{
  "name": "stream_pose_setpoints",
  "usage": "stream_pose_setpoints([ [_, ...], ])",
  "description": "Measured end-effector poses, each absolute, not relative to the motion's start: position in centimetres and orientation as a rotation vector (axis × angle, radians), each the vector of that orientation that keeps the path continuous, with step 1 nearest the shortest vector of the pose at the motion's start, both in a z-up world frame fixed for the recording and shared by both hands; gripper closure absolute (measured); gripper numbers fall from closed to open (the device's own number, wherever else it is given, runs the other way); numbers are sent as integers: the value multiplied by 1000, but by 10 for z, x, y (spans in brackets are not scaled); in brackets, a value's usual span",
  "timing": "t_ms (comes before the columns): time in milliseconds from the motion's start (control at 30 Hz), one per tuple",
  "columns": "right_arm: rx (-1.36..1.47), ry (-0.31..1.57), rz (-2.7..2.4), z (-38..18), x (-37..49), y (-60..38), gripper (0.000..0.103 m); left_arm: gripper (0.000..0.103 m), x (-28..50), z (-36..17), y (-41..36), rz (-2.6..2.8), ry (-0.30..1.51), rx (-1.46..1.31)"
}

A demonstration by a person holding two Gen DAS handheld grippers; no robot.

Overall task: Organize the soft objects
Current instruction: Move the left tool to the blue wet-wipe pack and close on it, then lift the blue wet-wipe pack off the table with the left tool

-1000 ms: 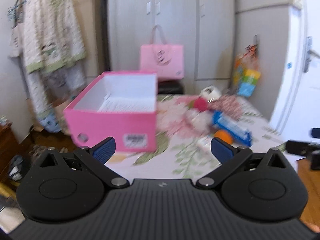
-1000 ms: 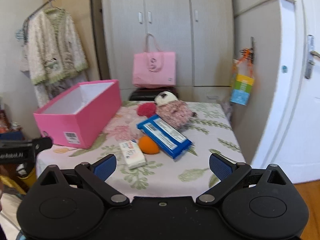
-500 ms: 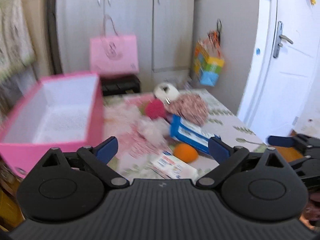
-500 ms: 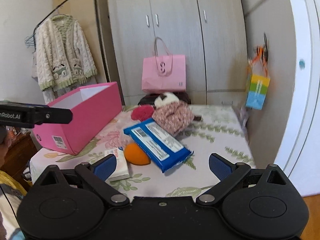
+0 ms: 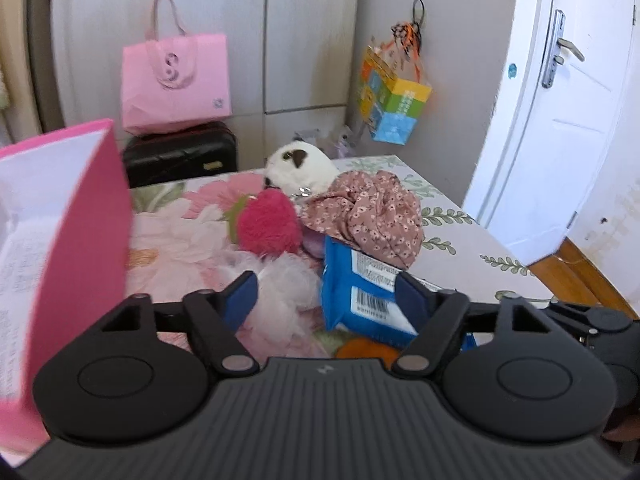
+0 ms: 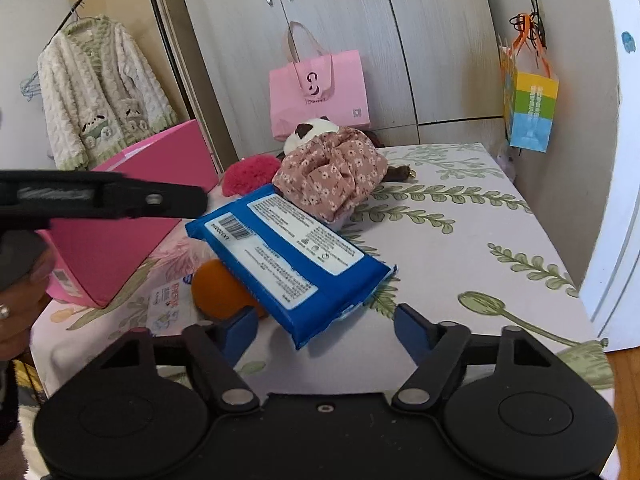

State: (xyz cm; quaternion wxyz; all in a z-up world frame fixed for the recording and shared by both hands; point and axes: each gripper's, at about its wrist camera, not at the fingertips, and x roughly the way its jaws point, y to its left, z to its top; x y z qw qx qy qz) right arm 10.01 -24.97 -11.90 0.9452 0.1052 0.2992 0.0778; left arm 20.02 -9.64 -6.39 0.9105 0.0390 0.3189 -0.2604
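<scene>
The right gripper [image 6: 325, 330] and left gripper [image 5: 325, 298] both have their jaws apart, having just been closing, pads clear of everything. Just ahead a blue wipes pack [image 6: 288, 256] leans on an orange ball [image 6: 218, 290], beside what may be a pale fluffy puff [image 5: 284, 296], blurred. Beyond lie a red pompom [image 5: 270, 222] and a panda plush in floral cloth [image 6: 330, 168]. The open pink box [image 6: 132, 220] stands at the left of the table [image 6: 460, 240]

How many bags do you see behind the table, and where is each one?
2. The pink tote bag stands on a black case against the wardrobe. The colourful striped bag hangs on the wall at the right. Others may be hidden behind the pink box.
</scene>
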Motion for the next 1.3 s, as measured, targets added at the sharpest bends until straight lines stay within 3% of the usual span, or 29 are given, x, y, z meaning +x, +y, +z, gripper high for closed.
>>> stream_pose_setpoints([
  [167, 189, 604, 188, -122, 106, -246, 25, 35, 215, -71, -103, -515, 672, 73],
  [400, 78, 601, 146, -124, 103, -234, 32, 67, 206, -73, -117, -518, 658, 148],
  [533, 23, 598, 140, -124, 102, -230, 36, 65, 199, -67, -121, -462, 607, 203],
  [733, 56, 587, 155, -124, 103, -235, 36, 53, 199, -63, -126, -509, 582, 244],
  [867, 72, 573, 160, -126, 103, -236, 35, 53, 215, -73, -133, -538, 715, 228],
  [933, 67, 561, 154, -127, 102, -235, 36, 61, 215, -73, -134, -562, 719, 219],
  [1000, 49, 550, 141, -129, 100, -234, 45, 65, 208, -73, -137, -587, 705, 241],
  [1300, 114, 514, 163, -132, 101, -238, 59, 66, 194, -77, -147, -590, 701, 269],
])
